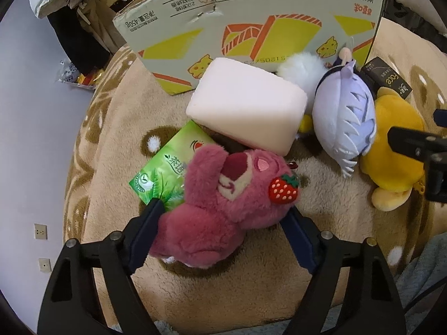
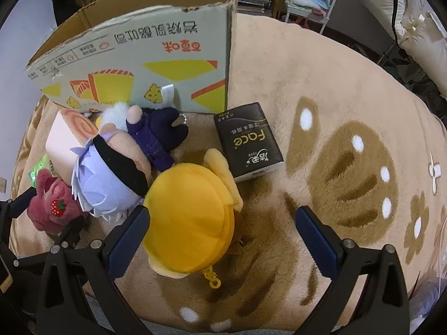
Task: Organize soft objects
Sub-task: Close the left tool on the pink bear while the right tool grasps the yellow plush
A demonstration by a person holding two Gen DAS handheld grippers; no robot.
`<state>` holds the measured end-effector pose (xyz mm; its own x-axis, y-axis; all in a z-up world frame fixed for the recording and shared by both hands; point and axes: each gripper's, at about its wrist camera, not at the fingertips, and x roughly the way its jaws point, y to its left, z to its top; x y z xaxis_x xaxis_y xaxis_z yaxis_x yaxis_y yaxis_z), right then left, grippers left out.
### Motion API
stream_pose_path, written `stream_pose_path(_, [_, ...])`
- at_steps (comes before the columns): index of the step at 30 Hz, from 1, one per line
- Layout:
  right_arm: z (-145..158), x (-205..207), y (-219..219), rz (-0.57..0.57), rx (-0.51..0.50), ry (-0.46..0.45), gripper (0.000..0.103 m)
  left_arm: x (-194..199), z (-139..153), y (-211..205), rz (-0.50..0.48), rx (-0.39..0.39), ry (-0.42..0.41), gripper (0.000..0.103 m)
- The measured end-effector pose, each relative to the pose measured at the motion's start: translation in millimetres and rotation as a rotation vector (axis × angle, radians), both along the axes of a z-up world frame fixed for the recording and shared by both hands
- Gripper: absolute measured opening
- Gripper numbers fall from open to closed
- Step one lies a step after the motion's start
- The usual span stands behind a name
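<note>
Left gripper [image 1: 223, 217] clamped on pink bear [image 1: 223, 203], lower centre, for boxing; right gripper [image 2: 223, 223] jaws apart, straddling yellow plush [image 2: 187, 223]; cardboard box [image 2: 167, 64] upper left

brightness: even, moderate indoor light, both views well exposed
light source: not in view; soft and diffuse
shadows: faint, soft under the pink bear plush [image 1: 223, 195] and the yellow plush [image 2: 190, 223] on the beige blanket [image 2: 279, 83]
glare: mild sheen on the black tissue pack [image 2: 248, 142]; none elsewhere
blur: none, centre sharp
distortion: strong fisheye, cardboard box [image 1: 251, 28] edges bow; black vignette in the corners
focus: rim clutter soft, small
</note>
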<state>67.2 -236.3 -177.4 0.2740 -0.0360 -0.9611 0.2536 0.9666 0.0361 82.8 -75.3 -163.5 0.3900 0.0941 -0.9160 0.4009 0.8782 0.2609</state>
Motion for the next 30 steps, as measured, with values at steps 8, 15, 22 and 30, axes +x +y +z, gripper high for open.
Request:
stream_pose_path(8, [-4,-1,12,0.035,0.007,0.005,0.094,-4,3,-2,-0.008,-0.001,-0.006,0.078])
stream_pose_path(15, [-5,1,17,0.051,0.021,0.005,0.086,-5,4,-1,-0.008,-0.013,-0.004,0.076])
stream_pose_path(22, [1,-1,16,0.069,0.075,0.002,0.066,-9,10,1,-0.002,-0.027,-0.017,0.075])
stream_pose_path(30, [24,-11,15,0.051,0.067,-0.072,0.031,-19,28,4,0.004,-0.075,-0.058,0.072])
